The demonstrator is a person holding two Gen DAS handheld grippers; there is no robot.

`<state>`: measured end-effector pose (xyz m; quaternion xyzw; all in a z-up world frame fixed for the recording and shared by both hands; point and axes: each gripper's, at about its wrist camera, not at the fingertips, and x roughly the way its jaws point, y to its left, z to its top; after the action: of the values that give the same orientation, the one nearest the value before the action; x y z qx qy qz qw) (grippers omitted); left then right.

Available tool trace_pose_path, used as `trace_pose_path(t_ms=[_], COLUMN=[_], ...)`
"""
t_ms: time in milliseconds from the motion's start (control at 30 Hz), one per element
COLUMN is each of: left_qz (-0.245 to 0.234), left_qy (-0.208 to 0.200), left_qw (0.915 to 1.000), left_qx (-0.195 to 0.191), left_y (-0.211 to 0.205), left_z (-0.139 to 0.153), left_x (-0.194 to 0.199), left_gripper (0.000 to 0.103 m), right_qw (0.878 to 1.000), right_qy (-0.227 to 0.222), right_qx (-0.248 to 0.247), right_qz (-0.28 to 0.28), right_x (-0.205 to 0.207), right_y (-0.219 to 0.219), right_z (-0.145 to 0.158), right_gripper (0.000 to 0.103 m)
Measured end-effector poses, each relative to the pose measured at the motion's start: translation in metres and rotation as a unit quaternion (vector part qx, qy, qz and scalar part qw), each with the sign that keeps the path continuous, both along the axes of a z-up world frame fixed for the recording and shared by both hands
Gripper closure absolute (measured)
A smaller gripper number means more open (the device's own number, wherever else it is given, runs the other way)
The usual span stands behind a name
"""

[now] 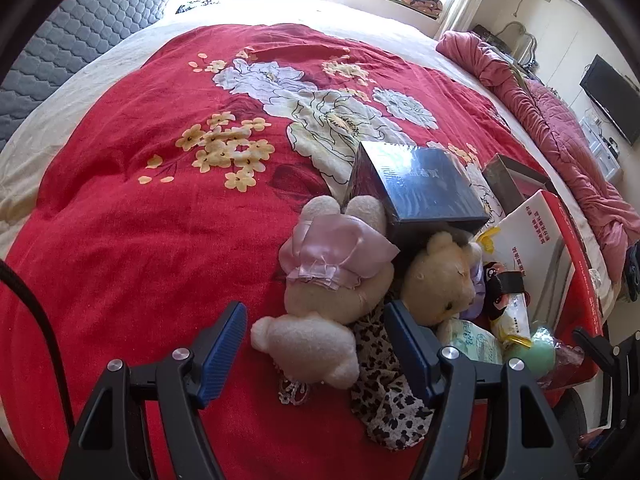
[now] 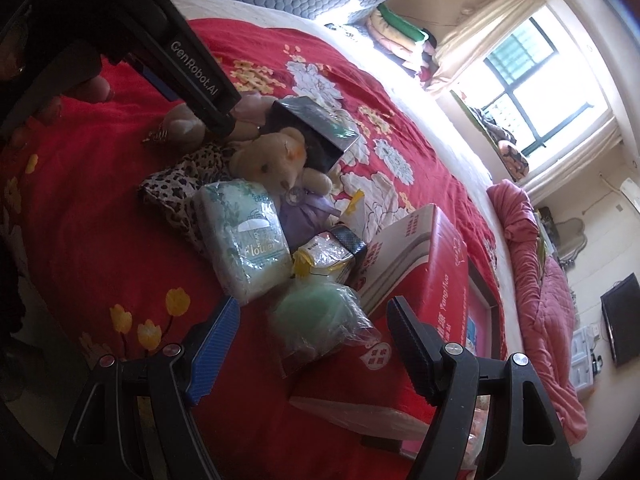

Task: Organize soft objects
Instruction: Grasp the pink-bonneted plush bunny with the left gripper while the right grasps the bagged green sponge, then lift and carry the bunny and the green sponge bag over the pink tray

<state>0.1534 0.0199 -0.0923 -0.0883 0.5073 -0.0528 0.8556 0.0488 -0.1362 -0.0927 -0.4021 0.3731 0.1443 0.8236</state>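
A pile of soft things and boxes is seen on the red floral bedspread (image 1: pixel 120 208). The left gripper (image 1: pixel 316 350) is held with its fingers well apart and nothing is gripped; the pink-dressed plush rabbit (image 1: pixel 332 276) lies just ahead of and partly between them, its head nearest the fingers and its long axis running away from them, so the gap is already set across the body. A leopard-print cloth (image 1: pixel 384 396) is tucked under the right-hand finger, and the cream teddy bear (image 1: pixel 440 280) sits just beyond that finger, leaning against a dark box (image 1: pixel 424 188).

The right gripper (image 2: pixel 312 346) is likewise wide open and empty. The green bagged sponge (image 2: pixel 320 316) lies between its fingers, slightly ahead, against a red box (image 2: pixel 432 280); the tissue pack (image 2: pixel 248 240) is beyond the left-hand finger.

The rabbit is judged nearer the left hand, the sponge nearer the right.
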Motion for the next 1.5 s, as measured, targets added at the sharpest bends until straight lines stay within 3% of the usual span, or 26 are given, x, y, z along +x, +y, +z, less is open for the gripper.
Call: trace_pose_path(t_ms=[133,367,500,600,800,1500], left_qz=[0.002,-0.004,0.000,-0.004,0.003,0.008], left_qy=[0.001,0.003,0.011,0.008,-0.004,-0.048], left_qw=[1.0000,1.0000,0.9994,0.9992,0.9980,0.9982], left_qx=[0.003,-0.008,-0.031,-0.038,-0.062,-0.034], left_y=[0.002,0.003,0.006,0.006,0.013,0.014], left_z=[-0.006,-0.013,-0.020,-0.020,-0.018,0.019], left_x=[0.002,0.006,0.008,0.008,0.006,-0.030], left_gripper=[0.032,0.035,0.042,0.052,0.061,0.062], right_qw=[1.000,0.999,0.999,1.000,0.999,0.991], right_qy=[-0.001,0.012,0.010,0.016,0.028,0.008], right_qx=[-0.029,-0.039,-0.035,-0.018,0.040,0.130], right_qz=[0.002,0.002,-0.005,-0.008,-0.019,-0.036], right_x=[0.007,0.017,0.020,0.019,0.020,0.006], right_y=[0.004,0.006,0.006,0.002,-0.009,-0.021], right_z=[-0.011,-0.024,-0.023,-0.020,-0.005,0.031], right_gripper=[0.026,0.027,0.044,0.051,0.054,0.055])
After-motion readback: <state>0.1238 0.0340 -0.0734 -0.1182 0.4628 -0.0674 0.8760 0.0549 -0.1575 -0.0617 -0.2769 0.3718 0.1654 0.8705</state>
